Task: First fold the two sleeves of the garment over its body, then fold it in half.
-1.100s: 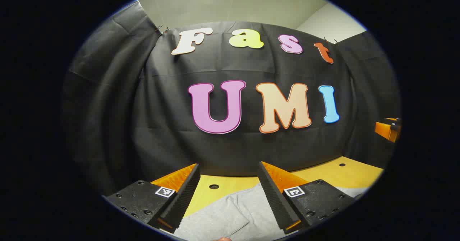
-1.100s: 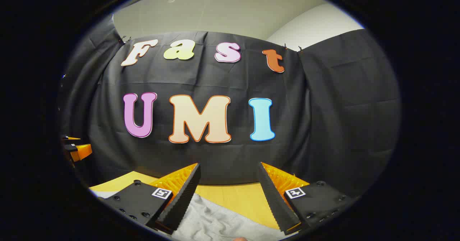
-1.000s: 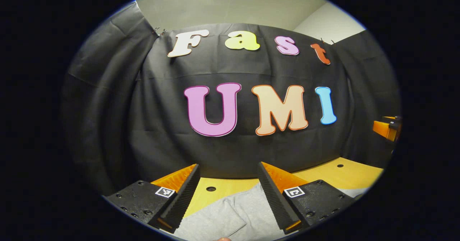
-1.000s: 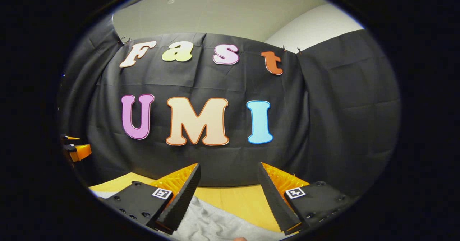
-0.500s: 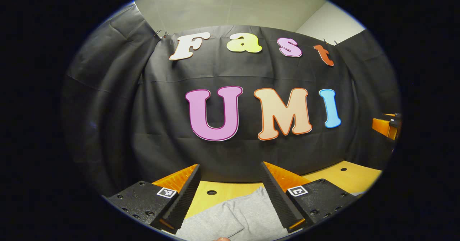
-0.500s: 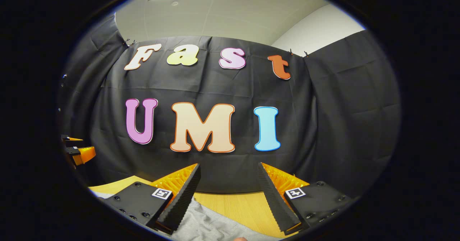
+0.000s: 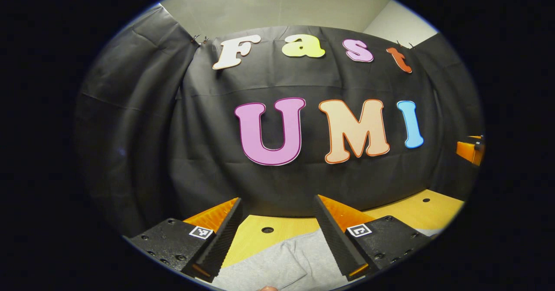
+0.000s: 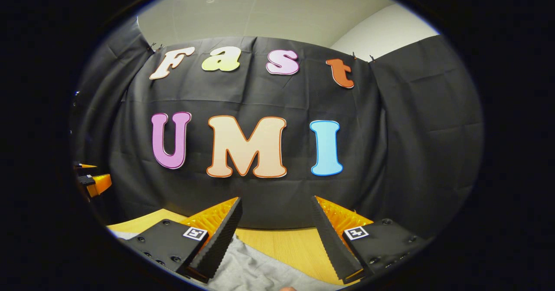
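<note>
I am looking across a yellow wooden table (image 7: 416, 210) toward the black cloth wall (image 8: 412, 143) of the booth, with both tools held level above the near edge. My left gripper (image 7: 277, 226) is hanging with its fingers wide apart and nothing between them; the grey garment (image 7: 282, 263) is lying flat on the table just below and ahead of them, reaching away to the right. My right gripper (image 8: 275, 223) is likewise standing open and empty, and in the right gripper view the garment (image 8: 256, 271) is lying under its left finger and spreading off to the left, with bare table ahead. So the cloth is stretching sideways between my two hands, each about equally near its own end. I judge no sleeve is being gripped yet, and each gripper is needing to tip downward to reach one.
</note>
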Demonstrator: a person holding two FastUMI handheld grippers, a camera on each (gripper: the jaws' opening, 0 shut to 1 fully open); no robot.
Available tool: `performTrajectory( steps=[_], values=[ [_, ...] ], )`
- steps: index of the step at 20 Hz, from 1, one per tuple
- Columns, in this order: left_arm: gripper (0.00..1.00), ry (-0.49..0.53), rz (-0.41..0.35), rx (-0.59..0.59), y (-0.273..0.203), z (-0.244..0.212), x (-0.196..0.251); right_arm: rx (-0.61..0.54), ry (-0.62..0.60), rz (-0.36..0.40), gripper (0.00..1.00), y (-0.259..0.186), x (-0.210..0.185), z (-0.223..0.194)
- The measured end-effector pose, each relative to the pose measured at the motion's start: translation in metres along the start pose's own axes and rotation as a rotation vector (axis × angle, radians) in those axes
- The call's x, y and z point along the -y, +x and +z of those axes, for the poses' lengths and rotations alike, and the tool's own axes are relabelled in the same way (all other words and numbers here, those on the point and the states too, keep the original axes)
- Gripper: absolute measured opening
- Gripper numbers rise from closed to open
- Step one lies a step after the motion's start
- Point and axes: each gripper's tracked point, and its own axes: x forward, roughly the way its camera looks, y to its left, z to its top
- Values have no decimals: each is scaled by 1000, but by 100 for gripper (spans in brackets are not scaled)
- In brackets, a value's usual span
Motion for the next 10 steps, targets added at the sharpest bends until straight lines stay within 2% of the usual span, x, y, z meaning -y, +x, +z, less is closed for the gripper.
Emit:
performTrajectory(
  steps=[2,3,5,10],
  values=[
    [99,-1,-1,6,0,1,0,10,0,-1,98,1,1,2],
    [95,-2,-2,6,1,0,0,14,-2,1,98,1,2,4],
    [100,-3,-8,1,2,-3,1,11,-5,-1,99,3,9,5],
    [96,-18,-19,-20,9,-12,5,-39,-61,-50,98,1,53,-12]
  ],
)
